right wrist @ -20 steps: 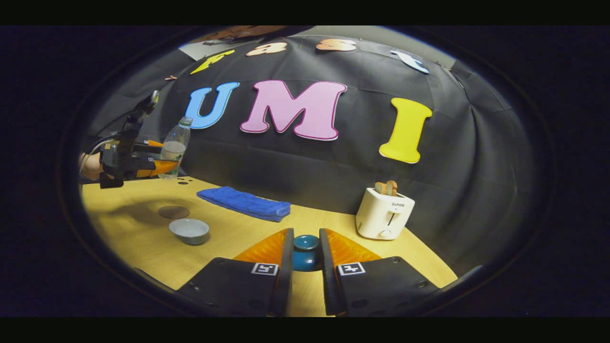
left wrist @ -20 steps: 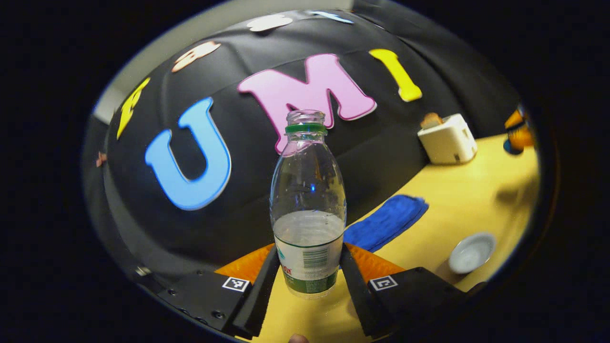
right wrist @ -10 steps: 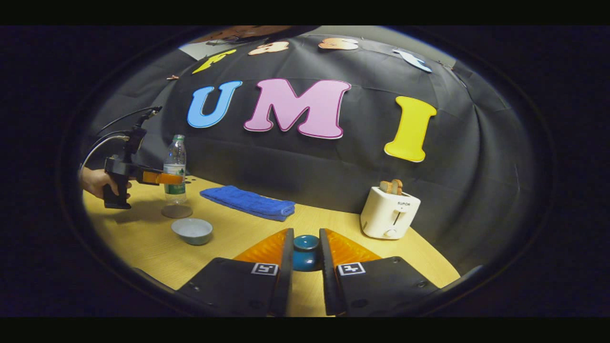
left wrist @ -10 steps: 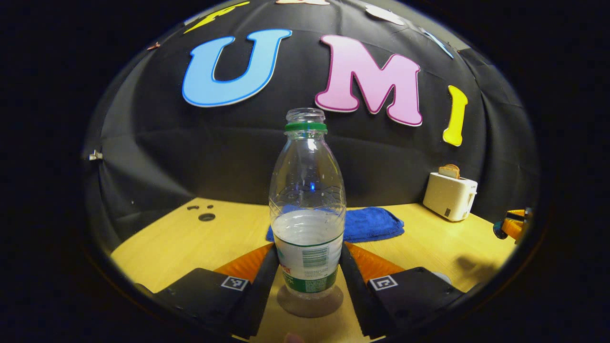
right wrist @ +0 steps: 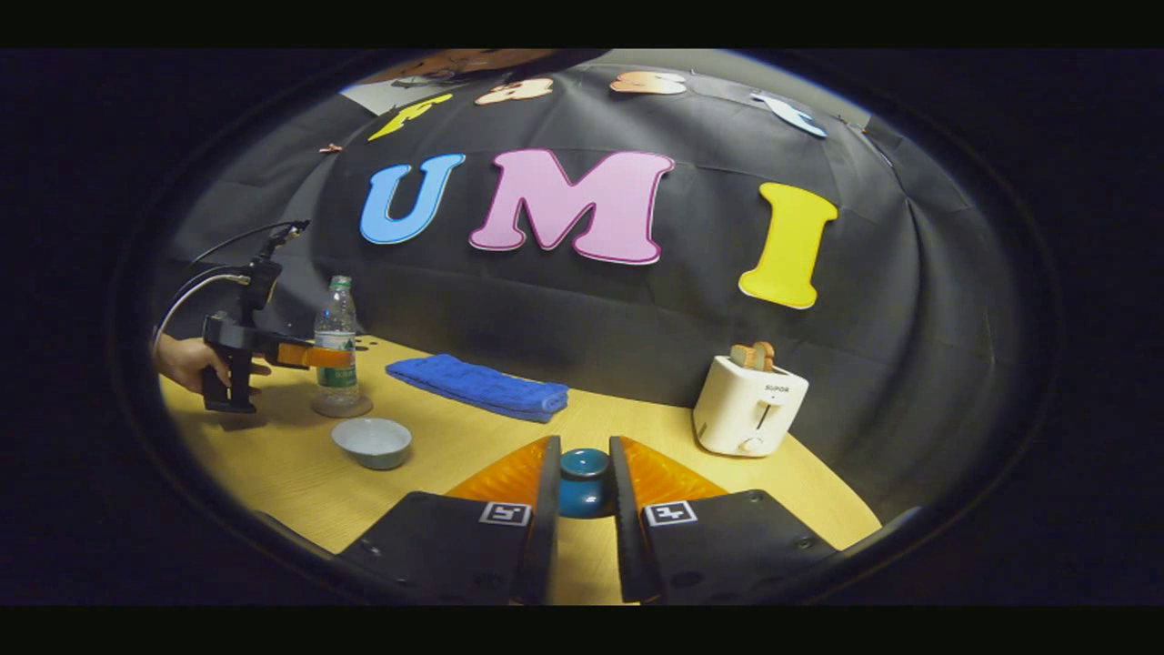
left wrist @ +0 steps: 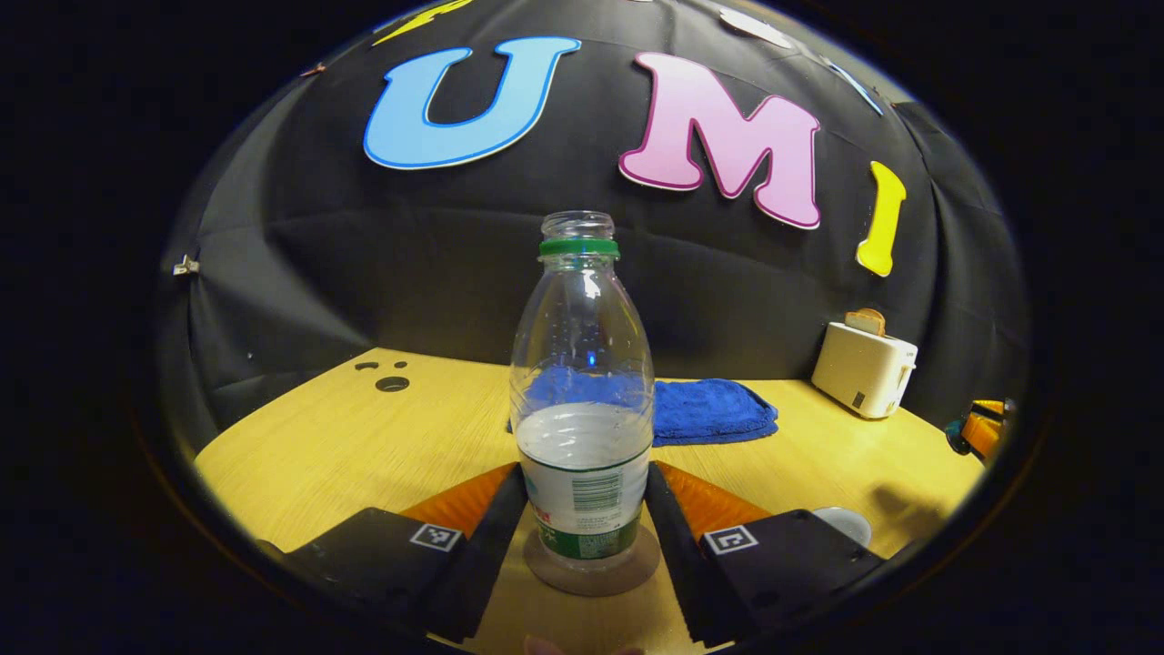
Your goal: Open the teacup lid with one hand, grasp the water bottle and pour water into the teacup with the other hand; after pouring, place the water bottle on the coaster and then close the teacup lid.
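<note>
Bottle [left wrist: 582,400] upright on the coaster [left wrist: 591,573], uncapped, partly filled (water about to the label's top). Left gripper [left wrist: 582,518] clenched on its lower body, both fingers against the label. Right gripper [right wrist: 582,487] clamped on the blue lid [right wrist: 583,482], held above the table [right wrist: 455,446]. Cup [right wrist: 371,442] open, just beside the coaster [right wrist: 341,407].

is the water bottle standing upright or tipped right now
Upright. The water bottle stands straight on the coaster, neck up and uncapped, water level flat, between the left gripper fingers.
</note>
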A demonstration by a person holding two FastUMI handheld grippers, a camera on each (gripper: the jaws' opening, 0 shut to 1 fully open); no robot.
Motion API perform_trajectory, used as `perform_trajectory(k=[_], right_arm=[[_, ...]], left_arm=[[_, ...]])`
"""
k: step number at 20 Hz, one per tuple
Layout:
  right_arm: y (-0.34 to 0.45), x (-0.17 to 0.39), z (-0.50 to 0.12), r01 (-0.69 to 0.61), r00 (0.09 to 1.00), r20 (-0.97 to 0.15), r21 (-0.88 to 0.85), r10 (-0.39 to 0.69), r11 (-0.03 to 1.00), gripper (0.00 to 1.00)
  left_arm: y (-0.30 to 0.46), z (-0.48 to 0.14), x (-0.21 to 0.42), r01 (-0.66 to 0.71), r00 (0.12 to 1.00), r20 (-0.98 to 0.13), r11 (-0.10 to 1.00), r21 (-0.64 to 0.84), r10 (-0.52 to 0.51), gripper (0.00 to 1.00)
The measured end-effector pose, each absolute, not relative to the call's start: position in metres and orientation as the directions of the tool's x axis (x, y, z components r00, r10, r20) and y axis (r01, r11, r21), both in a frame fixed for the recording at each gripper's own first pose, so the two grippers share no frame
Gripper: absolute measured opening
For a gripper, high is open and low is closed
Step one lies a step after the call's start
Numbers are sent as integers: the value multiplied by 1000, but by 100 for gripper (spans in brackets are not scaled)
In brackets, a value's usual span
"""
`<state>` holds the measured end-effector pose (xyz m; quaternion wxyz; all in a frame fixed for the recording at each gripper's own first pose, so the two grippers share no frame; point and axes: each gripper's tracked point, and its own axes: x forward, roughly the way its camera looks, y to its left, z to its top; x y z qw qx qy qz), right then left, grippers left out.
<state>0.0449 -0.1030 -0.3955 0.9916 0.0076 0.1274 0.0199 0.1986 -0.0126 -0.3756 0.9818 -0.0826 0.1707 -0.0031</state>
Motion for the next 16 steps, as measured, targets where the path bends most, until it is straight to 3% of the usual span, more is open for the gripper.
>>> perform_trajectory(k=[1, 6, 11, 12, 13, 15, 16], right_arm=[[-101, 45, -395, -39, 966, -253, 23, 44, 999, 35], [-84, 49, -389, -59, 967, -245, 45, 69, 997, 35], [-38, 55, -383, -102, 963, -233, 145, 134, 984, 35], [-25, 58, -382, -114, 962, -228, 166, 151, 980, 30], [-11, 60, -380, -125, 960, -223, 190, 167, 974, 35], [15, 66, -380, -149, 955, -216, 235, 201, 961, 31], [29, 69, -380, -160, 953, -214, 252, 217, 954, 35]], left_arm=[[-12, -378, 197, -16, 942, -335, 988, -152, -36, 83], [-21, -380, 190, -15, 940, -338, 990, -138, -33, 93], [-25, -390, 167, 1, 926, -374, 991, -131, -50, 93], [-25, -394, 161, -2, 921, -386, 991, -136, -51, 93], [-25, -396, 153, -5, 916, -397, 989, -147, -55, 93], [-22, -400, 136, -17, 910, -412, 987, -161, -51, 93], [-21, -401, 129, -20, 908, -416, 986, -163, -51, 93]])
